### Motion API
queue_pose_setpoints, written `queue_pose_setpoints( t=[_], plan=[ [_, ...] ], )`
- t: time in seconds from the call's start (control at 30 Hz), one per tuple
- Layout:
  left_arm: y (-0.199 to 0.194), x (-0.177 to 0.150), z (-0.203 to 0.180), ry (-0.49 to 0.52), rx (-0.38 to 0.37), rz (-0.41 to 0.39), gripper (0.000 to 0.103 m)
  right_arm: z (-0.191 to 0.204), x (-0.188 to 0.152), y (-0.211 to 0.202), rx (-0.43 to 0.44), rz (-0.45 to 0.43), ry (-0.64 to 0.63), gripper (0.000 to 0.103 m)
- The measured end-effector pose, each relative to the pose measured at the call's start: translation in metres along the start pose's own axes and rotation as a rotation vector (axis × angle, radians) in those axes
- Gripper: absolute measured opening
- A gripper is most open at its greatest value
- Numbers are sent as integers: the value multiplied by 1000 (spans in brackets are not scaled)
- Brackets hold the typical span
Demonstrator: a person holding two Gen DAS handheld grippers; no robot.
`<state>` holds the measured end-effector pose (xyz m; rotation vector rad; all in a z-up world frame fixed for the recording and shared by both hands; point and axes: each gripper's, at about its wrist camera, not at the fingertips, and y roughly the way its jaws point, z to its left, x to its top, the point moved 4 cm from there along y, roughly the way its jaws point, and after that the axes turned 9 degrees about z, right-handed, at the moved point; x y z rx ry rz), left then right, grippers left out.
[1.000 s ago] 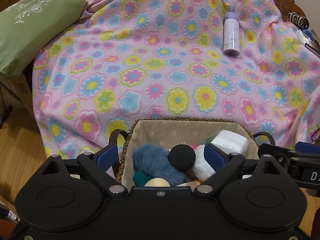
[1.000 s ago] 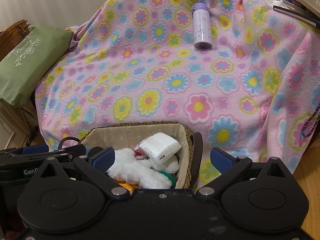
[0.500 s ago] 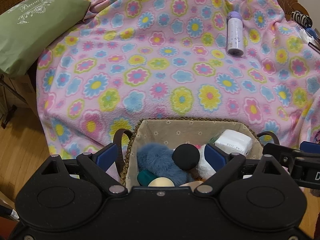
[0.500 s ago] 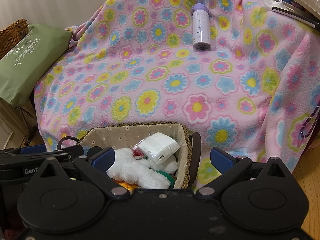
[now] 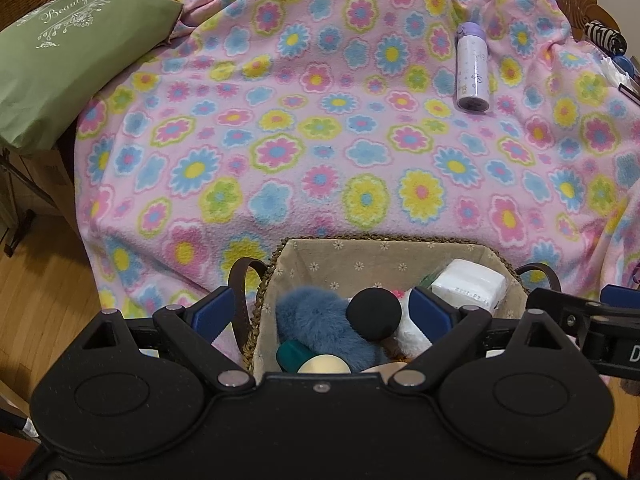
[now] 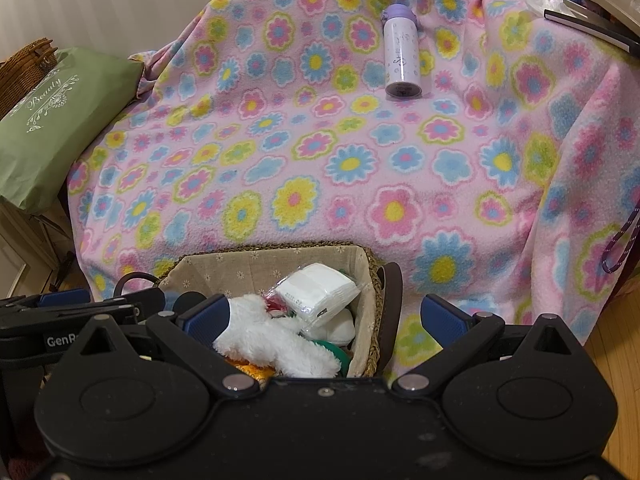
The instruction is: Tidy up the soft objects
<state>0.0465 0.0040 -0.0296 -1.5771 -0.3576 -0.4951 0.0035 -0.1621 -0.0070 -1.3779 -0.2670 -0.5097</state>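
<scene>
Nothing has moved; both wide-open claws [image 5: 322, 312] [image 6: 328, 320] hover over the basket [image 5: 400, 258], blue plush [image 5: 320, 328] visible only leftward

- I see a pink flowered blanket [image 5: 320, 152] spread over the furniture and hanging down toward the floor.
- I see a lilac bottle [image 5: 473, 68] lying on its side on the blanket, toward the far right, cap pointing away.
- I see a green bag [image 5: 60, 68] with white lettering at the far left, just beside the blanket's edge.
- I see a wicker basket [image 6: 24, 64] behind the green bag, partly hidden.
- I see a wooden floor [image 5: 36, 280] at the lower left, below the blanket's hem.
- I see a striped item [image 5: 604, 36] and flat clutter at the far right; too small to identify.
</scene>
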Motion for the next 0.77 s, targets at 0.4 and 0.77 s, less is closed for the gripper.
queue_pose_setpoints(
  t=[0.4, 0.77],
  plan=[
    [2, -2, 0, 6, -5, 8, 91, 0, -1, 2, 4, 8, 6, 102],
    [3, -2, -1, 7, -5, 10, 91, 0, 0, 2, 5, 9, 8, 102]
  ],
)
